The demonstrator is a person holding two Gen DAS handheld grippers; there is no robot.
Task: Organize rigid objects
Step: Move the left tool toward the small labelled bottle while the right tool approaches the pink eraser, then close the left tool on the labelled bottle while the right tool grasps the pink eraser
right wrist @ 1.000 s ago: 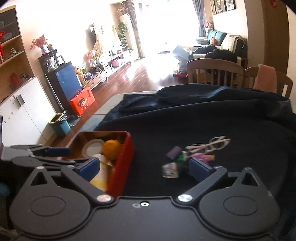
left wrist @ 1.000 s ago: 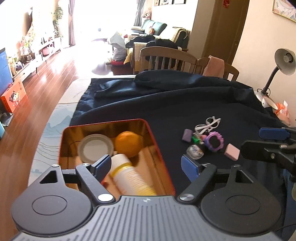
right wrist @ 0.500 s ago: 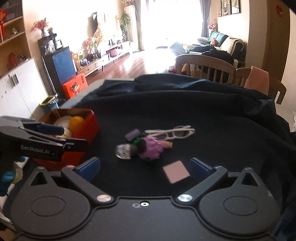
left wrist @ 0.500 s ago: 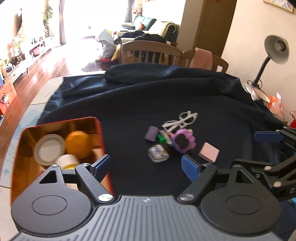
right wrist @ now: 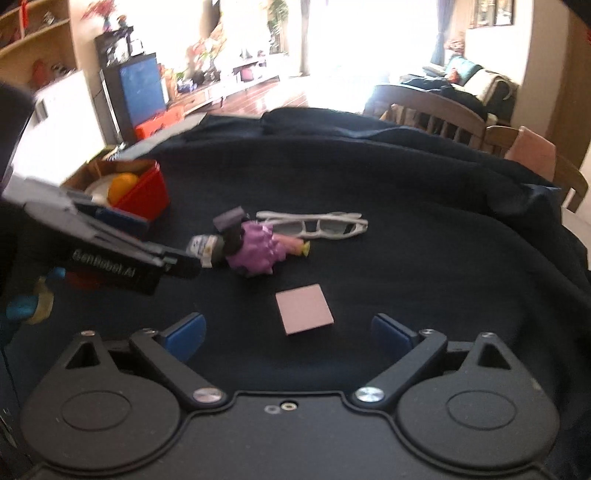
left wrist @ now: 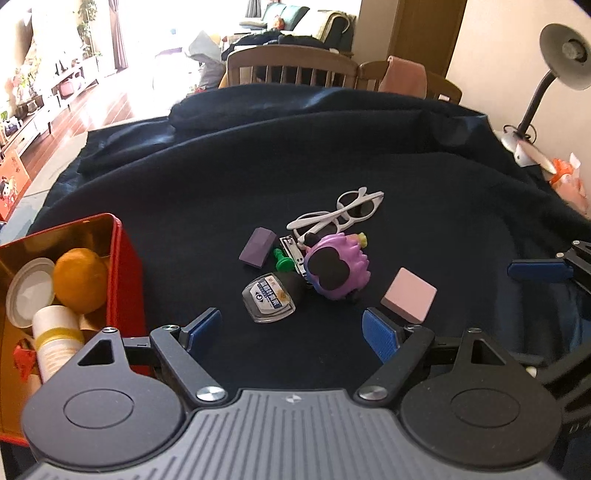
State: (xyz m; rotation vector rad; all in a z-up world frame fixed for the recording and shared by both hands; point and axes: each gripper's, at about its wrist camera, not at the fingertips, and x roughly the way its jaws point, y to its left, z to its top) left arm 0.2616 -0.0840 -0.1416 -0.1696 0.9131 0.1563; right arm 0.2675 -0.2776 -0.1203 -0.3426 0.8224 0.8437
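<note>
Navy cloth (left wrist: 207, 206) covers the table in the left wrist view, with the small items heaped near its middle. White glasses (left wrist: 343, 212) lie farthest off, touching a purple toy (left wrist: 338, 271) with a black patch on its face. Beside the toy are a nail clipper (left wrist: 293, 254), a green pin (left wrist: 282, 262) and a purple block (left wrist: 258, 246); just in front lies a clear case (left wrist: 269, 299) whose blue label carries small print too fine to read. A pink block (left wrist: 408, 293) sits apart on the right. The left gripper (left wrist: 291, 328) hangs over bare cloth short of the heap, jaws wide with nothing between them, its right pad just short of the pink block. A red tin (left wrist: 127, 258) at the left edge holds an orange (left wrist: 79, 278), a white lid (left wrist: 24, 295) and a white bottle (left wrist: 55, 339) with a yellow band. A grey lamp (left wrist: 561, 31) stands at the far right. In the right wrist view, the right gripper (right wrist: 286, 334) hovers with its jaws wide but closing; the pink block (right wrist: 303, 308) lies on the cloth ahead of and between the pads, untouched. The left gripper's side (right wrist: 110, 266) crosses the left of the frame and reads "GenRobot.AI" in white. Beyond it are the toy (right wrist: 255, 251), glasses (right wrist: 317, 225) and tin (right wrist: 147, 195).
</note>
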